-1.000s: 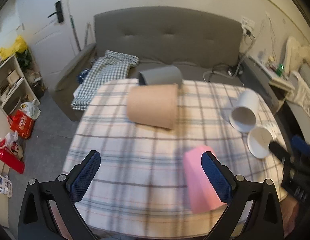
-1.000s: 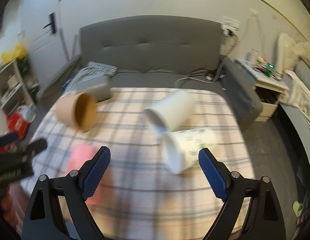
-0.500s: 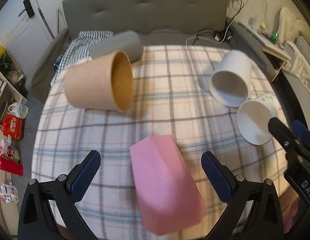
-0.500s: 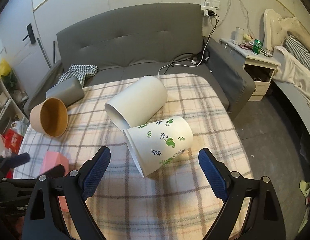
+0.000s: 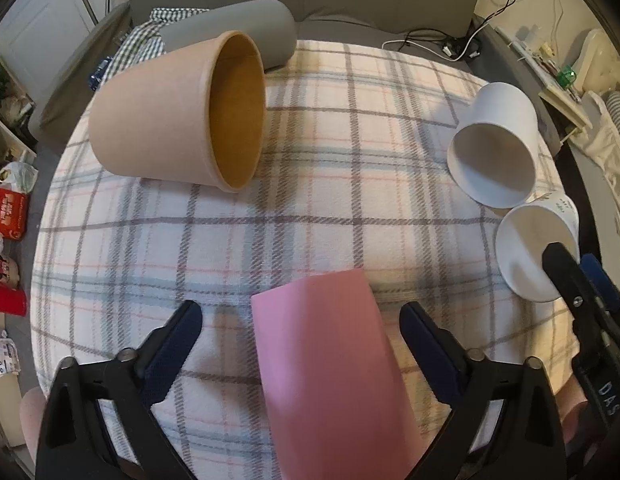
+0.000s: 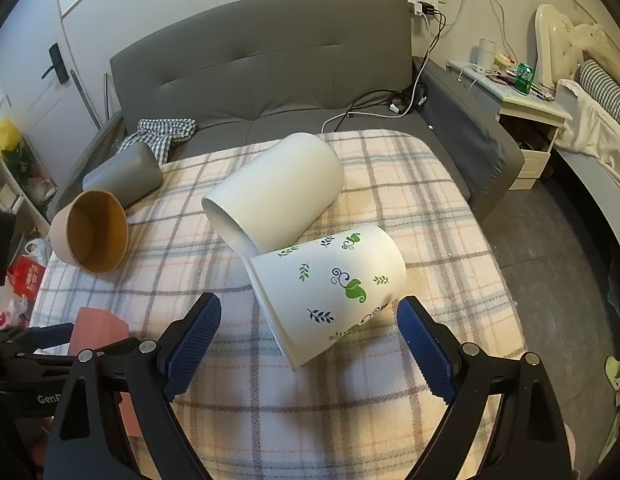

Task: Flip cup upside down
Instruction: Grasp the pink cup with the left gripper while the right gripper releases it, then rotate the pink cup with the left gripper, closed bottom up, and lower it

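Observation:
Several cups lie on their sides on a plaid-covered table. A pink cup lies between the open fingers of my left gripper, apart from both pads. A brown paper cup lies far left, a plain white cup far right. A white cup with green leaf print lies between the open fingers of my right gripper, untouched. The plain white cup touches it behind. The brown cup and pink cup show at left in the right wrist view.
A grey cup lies at the table's far edge, also seen in the right wrist view. A grey sofa stands behind the table. A nightstand stands at right, shelves and bags at left.
Both grippers have moved forward and down. The pink cup now lies between the left fingers and the leaf-print cup between the right fingers. No cup has moved.

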The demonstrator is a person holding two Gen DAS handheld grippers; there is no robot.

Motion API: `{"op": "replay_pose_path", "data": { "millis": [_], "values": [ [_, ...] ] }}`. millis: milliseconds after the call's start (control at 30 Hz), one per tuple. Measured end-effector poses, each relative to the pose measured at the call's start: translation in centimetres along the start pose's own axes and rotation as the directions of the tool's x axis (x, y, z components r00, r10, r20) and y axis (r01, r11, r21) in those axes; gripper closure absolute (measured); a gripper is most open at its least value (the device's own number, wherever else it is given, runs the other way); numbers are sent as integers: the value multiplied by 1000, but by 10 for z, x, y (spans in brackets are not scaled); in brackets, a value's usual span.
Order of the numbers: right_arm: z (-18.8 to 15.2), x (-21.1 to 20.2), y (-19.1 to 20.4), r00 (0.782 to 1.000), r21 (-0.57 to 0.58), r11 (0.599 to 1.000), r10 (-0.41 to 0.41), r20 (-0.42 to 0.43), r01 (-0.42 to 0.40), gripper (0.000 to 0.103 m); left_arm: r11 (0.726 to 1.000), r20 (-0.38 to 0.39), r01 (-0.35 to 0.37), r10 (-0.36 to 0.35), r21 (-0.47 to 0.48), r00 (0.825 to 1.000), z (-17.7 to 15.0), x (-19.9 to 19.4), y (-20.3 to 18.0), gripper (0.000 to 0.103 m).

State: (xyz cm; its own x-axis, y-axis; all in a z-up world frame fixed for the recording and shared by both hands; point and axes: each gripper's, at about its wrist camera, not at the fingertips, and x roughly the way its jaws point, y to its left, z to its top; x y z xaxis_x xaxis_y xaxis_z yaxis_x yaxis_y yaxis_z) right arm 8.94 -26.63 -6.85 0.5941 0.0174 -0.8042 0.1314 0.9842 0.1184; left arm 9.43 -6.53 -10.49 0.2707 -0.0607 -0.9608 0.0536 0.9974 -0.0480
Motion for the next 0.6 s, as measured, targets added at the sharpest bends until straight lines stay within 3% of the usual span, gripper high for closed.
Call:
{"op": "replay_pose_path", "data": {
  "millis": [33,100,267,600],
  "values": [
    [0,0,1,1000,-2,1000,2,-1,-2,13,1000,-11,6,-6,3,1000,1,1,-1,31],
    [-1,0,1,1000,-3,1000,8,-3,-8,13,999,-45,43,-43,-2,998,1,5,-1,40],
    [-1,-1,1,1000,0,1000,16,0,-16,13,999,-34,53,-53,5,998,2,-4,-2,44],
    [-3,-8,-4,1000,12,1000,16,13,-17,13,999,136,36,-41,41,990,28,-46,-8,46]
  ]
}}
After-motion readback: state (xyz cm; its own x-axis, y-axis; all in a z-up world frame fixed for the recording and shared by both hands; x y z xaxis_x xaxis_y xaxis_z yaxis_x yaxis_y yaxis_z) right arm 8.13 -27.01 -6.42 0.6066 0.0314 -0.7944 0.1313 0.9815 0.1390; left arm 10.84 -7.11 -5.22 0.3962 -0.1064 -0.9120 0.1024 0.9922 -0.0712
